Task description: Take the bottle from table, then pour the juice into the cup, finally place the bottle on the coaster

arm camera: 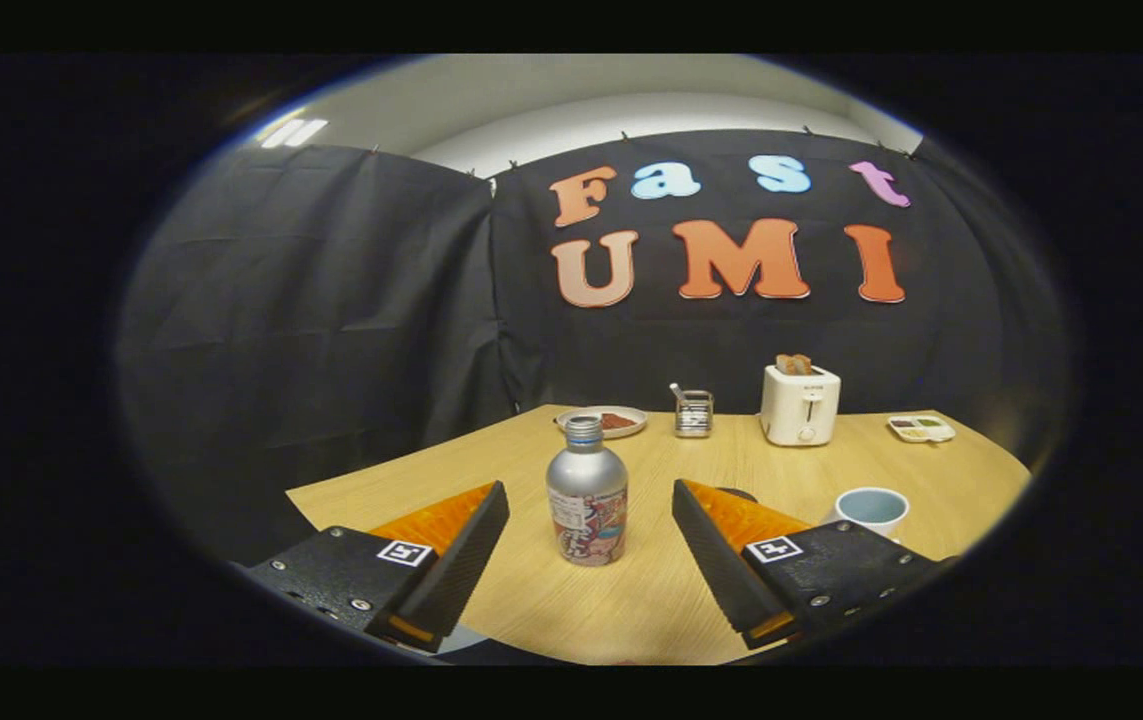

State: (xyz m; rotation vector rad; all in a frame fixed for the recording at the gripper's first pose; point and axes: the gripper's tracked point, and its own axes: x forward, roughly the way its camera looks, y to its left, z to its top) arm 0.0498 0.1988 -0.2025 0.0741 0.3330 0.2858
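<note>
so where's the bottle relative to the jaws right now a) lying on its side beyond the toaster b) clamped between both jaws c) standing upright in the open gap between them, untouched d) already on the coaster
c: the silver bottle stands upright on the wooden table in the gap of the open gripper, with table showing on both sides between it and the jaws.

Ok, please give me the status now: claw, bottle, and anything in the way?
Claw open, one finger each side of the bottle, not touching. Bottle upright on table, cap on. Cup beyond right finger. Nothing between claw and bottle.
</note>
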